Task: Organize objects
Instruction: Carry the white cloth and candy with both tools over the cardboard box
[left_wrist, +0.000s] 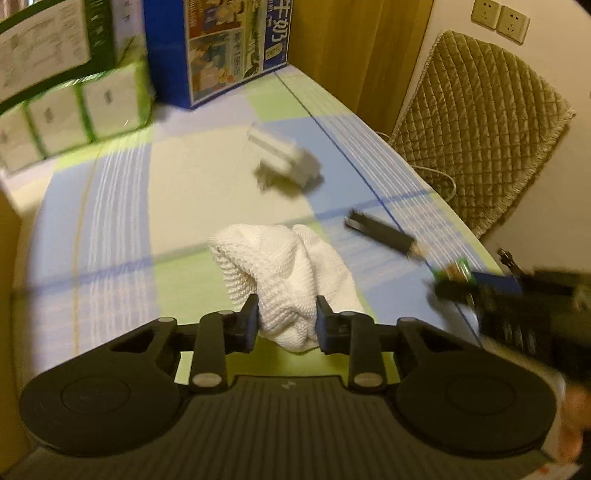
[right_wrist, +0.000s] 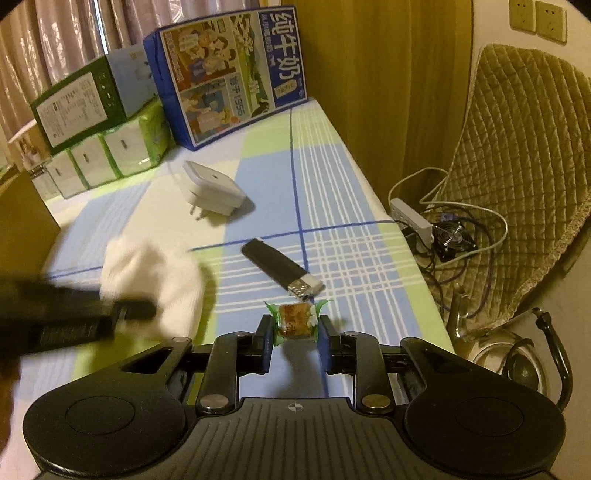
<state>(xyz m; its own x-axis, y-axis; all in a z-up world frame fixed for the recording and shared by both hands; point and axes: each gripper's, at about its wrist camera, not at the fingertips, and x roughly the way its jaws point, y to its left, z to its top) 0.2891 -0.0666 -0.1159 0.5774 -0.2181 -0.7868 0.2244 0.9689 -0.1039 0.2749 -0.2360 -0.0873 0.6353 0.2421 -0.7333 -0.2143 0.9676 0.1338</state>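
The left gripper (left_wrist: 287, 314) has its two fingers closed onto a bunched white knitted cloth (left_wrist: 284, 273), which bulges up between the pads above the checked tablecloth (left_wrist: 177, 177). The right gripper (right_wrist: 294, 332) pinches a small sweet in a clear wrapper with green twisted ends (right_wrist: 294, 319), both fingers pressed to its sides.

From the right wrist view, a black lighter (right_wrist: 279, 269) lies at about 12 o'clock from the sweet, just beyond it, its metal head pointing towards 4 o'clock. Further out towards 11 o'clock a white plug adapter (right_wrist: 212, 188) rests on its side with the prongs facing 7 o'clock. The cloth and the blurred left gripper sit at 9 o'clock.

At the far end of the table, a blue milk carton box (right_wrist: 229, 70) stands upright at 12 o'clock, and at 10 o'clock a green box (right_wrist: 85, 103) lies on top of wrapped tissue packs (right_wrist: 110, 155).

Off the table's edge at 3 o'clock, a quilted chair cover (right_wrist: 517, 166) hangs above a white power strip (right_wrist: 412, 218), tangled cables and a metal kettle (right_wrist: 509, 362) on the floor
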